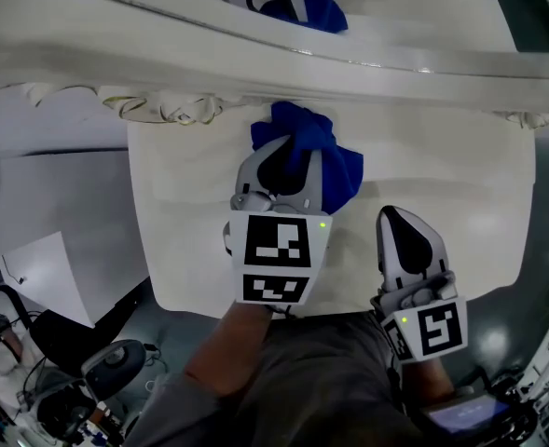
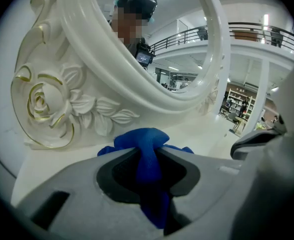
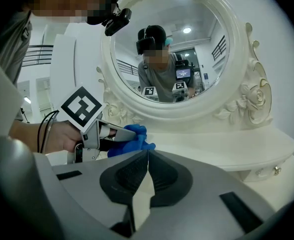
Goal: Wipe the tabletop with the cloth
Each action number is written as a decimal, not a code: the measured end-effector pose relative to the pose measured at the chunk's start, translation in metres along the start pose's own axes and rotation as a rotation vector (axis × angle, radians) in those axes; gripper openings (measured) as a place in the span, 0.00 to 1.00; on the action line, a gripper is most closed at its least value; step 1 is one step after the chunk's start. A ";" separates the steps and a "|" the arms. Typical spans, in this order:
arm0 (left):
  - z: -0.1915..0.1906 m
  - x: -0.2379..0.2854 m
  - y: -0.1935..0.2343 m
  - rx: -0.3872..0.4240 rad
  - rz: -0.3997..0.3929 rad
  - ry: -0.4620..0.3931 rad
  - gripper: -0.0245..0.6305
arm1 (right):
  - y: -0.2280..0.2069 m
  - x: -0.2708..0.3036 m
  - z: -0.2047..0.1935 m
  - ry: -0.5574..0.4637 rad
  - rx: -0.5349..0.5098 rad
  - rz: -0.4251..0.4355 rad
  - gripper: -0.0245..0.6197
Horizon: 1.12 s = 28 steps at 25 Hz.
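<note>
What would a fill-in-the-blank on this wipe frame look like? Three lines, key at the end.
1. The left tongs are shut on a cloth whose colour is ____.
2. The right tongs are shut and hold ____.
3. The cloth sits on the tabletop, in front of a mirror whose carved frame is ____ in colour.
Missing words: blue; nothing; white.
</note>
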State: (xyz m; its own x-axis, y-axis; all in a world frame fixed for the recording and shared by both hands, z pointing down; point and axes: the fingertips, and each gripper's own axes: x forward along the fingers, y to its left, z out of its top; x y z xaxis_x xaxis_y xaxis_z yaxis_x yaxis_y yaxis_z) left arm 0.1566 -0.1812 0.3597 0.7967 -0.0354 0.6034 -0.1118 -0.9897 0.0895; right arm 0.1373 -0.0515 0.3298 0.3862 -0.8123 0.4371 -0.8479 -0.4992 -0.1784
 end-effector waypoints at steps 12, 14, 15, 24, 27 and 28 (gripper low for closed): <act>-0.015 -0.025 0.048 -0.023 0.008 0.003 0.18 | 0.048 0.024 0.005 0.009 -0.028 0.030 0.06; -0.017 -0.030 0.056 -0.026 0.010 0.002 0.18 | 0.056 0.028 0.006 0.013 -0.034 0.034 0.06; -0.016 -0.033 0.058 -0.026 0.011 0.000 0.18 | 0.058 0.028 0.007 0.014 -0.037 0.036 0.06; -0.018 -0.055 0.075 -0.033 0.043 -0.022 0.18 | 0.078 0.023 0.011 0.019 -0.067 0.064 0.06; -0.024 -0.066 0.089 -0.044 0.056 -0.027 0.18 | 0.094 0.028 0.011 0.022 -0.078 0.077 0.06; -0.026 -0.069 0.093 -0.047 0.059 -0.028 0.18 | 0.099 0.029 0.011 0.023 -0.082 0.081 0.06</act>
State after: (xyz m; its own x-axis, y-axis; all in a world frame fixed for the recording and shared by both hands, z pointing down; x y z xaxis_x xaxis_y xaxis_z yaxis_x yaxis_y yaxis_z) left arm 0.0761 -0.2669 0.3468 0.8043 -0.0982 0.5861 -0.1862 -0.9782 0.0915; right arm 0.0691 -0.1281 0.3151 0.3077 -0.8414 0.4443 -0.9033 -0.4050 -0.1415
